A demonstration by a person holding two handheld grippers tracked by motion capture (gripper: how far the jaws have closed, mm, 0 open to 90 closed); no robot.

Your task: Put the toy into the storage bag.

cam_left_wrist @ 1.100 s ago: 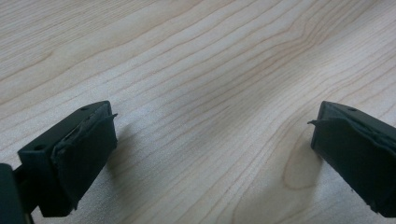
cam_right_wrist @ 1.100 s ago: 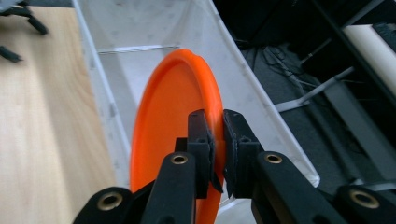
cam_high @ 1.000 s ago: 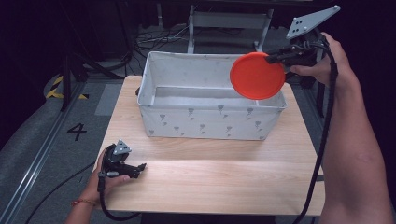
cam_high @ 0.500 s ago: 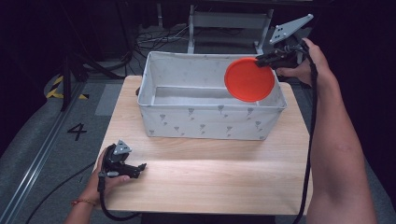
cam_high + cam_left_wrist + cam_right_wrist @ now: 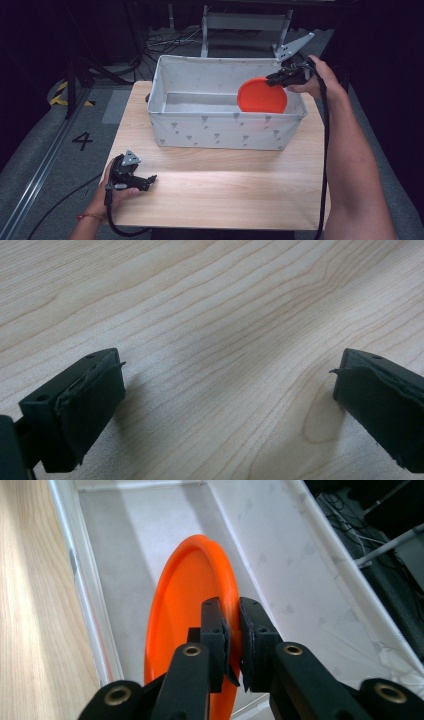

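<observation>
The high view looks from above the person's side, forward and down, and takes in the whole table [image 5: 225,190] and the fabric bin [image 5: 225,131] at its far edge. The left gripper view sits very close to the bare wood, facing along the tabletop btw its two jaws (very low angle). The right gripper view looks down into the bin from its right end, close to the orange plate [image 5: 185,625]; it shares bin and plate w/ the high view.

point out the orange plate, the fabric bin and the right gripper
orange plate [image 5: 262,97]: high view, middle of its face.
fabric bin [image 5: 220,132]: high view, front wall.
right gripper [image 5: 233,630]: right gripper view, between the fingertips clamping the plate's rim.
</observation>
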